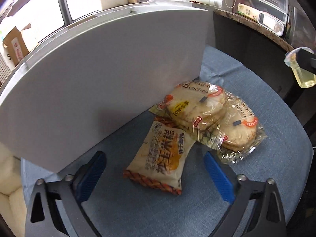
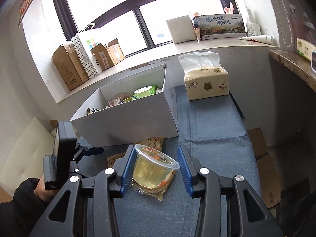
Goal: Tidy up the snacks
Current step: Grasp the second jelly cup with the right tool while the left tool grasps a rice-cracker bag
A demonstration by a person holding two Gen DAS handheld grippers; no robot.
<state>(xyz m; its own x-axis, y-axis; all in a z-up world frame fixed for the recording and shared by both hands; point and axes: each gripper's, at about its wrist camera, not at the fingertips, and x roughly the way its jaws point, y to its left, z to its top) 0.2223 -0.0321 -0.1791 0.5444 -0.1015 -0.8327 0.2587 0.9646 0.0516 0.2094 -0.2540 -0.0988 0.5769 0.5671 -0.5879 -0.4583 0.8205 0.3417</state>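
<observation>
From the left wrist view, my left gripper (image 1: 155, 174) hangs with its tongs apart over a corn cake packet (image 1: 158, 158) at lower centre, rice cracker packs (image 1: 209, 114) just beyond, against the grey box (image 1: 98, 75). From the right wrist view, my right gripper (image 2: 156, 169) carries a jelly cup (image 2: 153, 166) at lower centre; the cup touches only the left blue pad, so I cannot tell whether it is clamped, and the grey box above holds more snacks (image 2: 144, 91).

I am in what looks like a lived-in room of a home. Across the top of my right view a large dark-framed window (image 2: 136, 9) stands over a deep pale sill (image 2: 177, 49) crowded with household clutter: opened cardboard boxes (image 2: 67, 67) and a dotted paper bag (image 2: 86, 53) at upper left, a printed gift carton (image 2: 223, 26) at upper right. A pack of tissues (image 2: 206, 80) sits on the blue-cloth table (image 2: 217, 122), and a white padded cushion (image 2: 25, 148) shows at left.
</observation>
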